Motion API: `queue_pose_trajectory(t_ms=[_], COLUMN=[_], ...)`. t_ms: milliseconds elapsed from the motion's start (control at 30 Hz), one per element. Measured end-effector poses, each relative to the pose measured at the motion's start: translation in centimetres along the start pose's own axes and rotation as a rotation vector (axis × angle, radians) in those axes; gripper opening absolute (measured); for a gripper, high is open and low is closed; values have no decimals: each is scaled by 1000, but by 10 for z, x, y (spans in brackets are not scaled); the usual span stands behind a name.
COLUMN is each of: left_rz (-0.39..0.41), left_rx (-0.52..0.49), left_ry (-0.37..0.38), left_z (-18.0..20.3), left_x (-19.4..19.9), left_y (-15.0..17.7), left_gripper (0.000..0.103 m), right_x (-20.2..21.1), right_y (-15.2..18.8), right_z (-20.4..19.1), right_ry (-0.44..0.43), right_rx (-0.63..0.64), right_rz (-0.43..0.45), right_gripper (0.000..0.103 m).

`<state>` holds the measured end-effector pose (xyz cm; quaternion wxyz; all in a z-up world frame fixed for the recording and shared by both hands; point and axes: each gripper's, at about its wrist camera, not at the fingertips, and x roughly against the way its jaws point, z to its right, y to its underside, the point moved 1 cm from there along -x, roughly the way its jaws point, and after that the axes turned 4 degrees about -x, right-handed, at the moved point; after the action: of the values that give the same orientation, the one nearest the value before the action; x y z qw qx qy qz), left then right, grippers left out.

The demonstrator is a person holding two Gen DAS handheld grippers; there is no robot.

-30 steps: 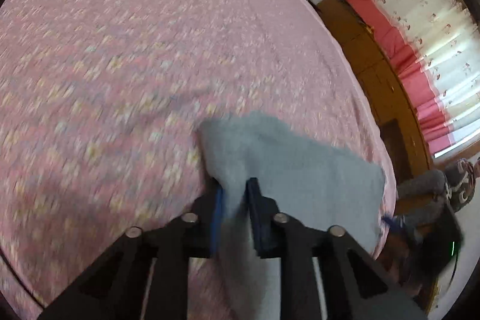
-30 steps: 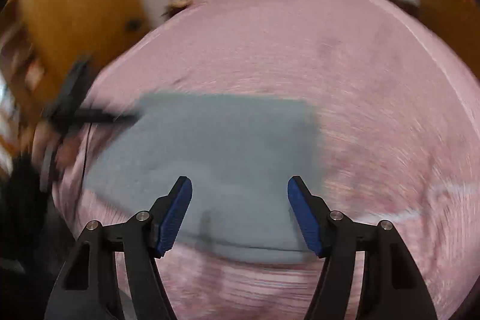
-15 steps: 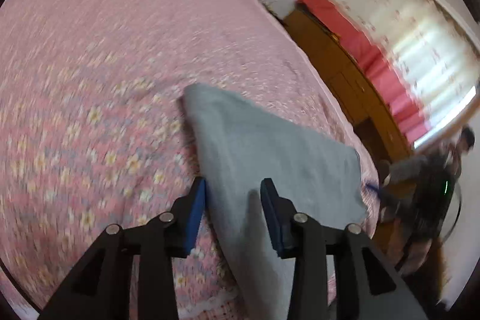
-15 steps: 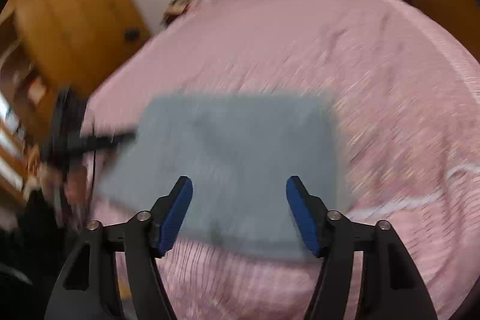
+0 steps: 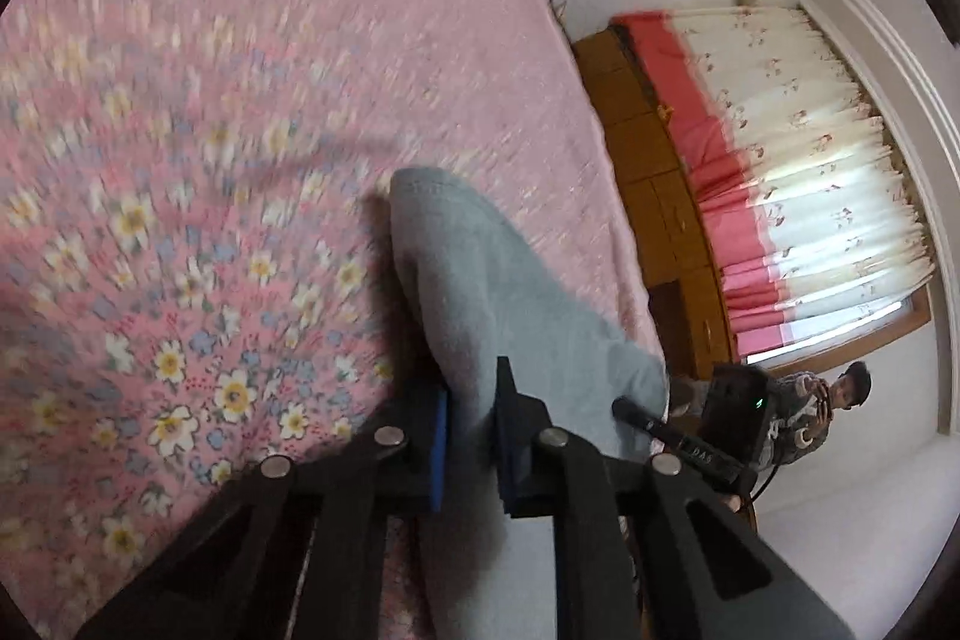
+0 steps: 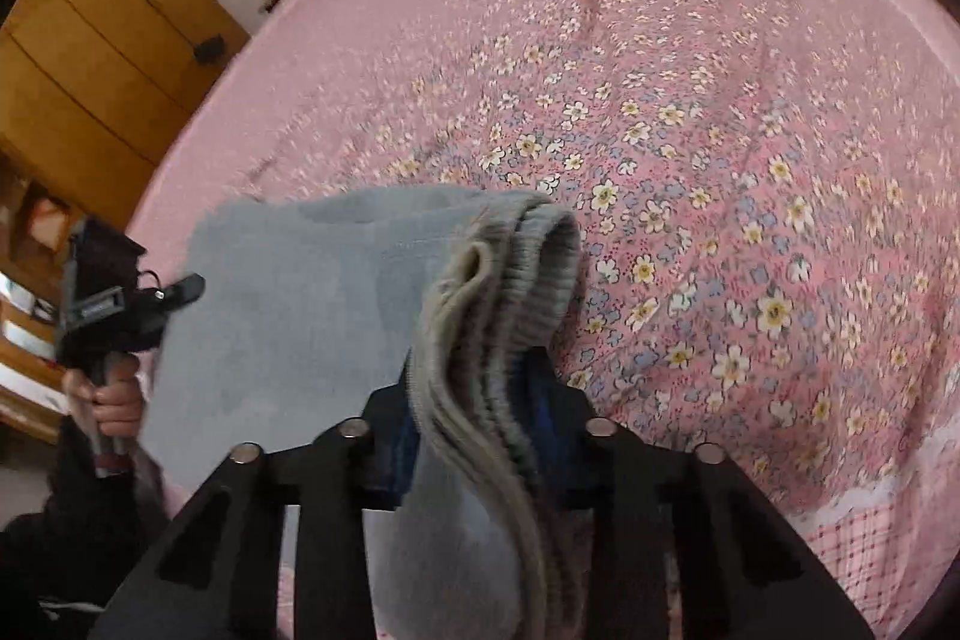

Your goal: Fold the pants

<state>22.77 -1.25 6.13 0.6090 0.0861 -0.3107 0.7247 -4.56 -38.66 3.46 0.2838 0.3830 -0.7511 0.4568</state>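
Grey pants (image 5: 492, 292) lie folded on the pink flowered bed (image 5: 210, 100), near its edge. In the left wrist view my left gripper (image 5: 471, 436) has its jaws closing, and the blue pads press on the cloth's near edge. In the right wrist view the pants (image 6: 300, 292) spread to the left, with the ribbed waistband (image 6: 528, 250) bunched up. My right gripper (image 6: 477, 418) has its jaws closing and pinches that bunch. At the pants' far side is the left gripper (image 6: 120, 304), held by a hand (image 6: 114, 400).
The bed's cover (image 6: 720, 100) stretches far ahead of both grippers. A wooden cabinet (image 5: 648, 148) and a red and white curtain (image 5: 810, 160) stand beyond the bed's edge. A person (image 5: 840, 400) sits by the window. A wooden wardrobe (image 6: 90, 58) is at the other side.
The left gripper let go, opened over the cloth's edge, then shut on it again. The right gripper, wide open above the flat pants, dropped and shut on the waistband, which bunched up.
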Motion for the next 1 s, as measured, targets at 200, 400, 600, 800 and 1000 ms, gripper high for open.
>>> queue_pose_trajectory(t_ms=[200,400,600,800,1000], left_rz=[65,73,82,122,129], left_rx=[-53,-51,-68,-62,-104], left_ry=[-27,-101,-135,-84,-68], left_z=[19,-1,-23,-15,-14], left_x=[36,46,48,72,84], left_y=[-9,0,43,98,133], left_gripper=[11,14,30,30,13], right_x=[-1,-18,5,20,26], right_y=[9,-3,6,12,35], right_z=[-19,-35,-45,-74,-93], right_ry=[10,51,228,302,324], right_rx=[38,49,101,183,214], right_rz=[60,33,102,137,145], right_gripper=[24,28,55,55,55])
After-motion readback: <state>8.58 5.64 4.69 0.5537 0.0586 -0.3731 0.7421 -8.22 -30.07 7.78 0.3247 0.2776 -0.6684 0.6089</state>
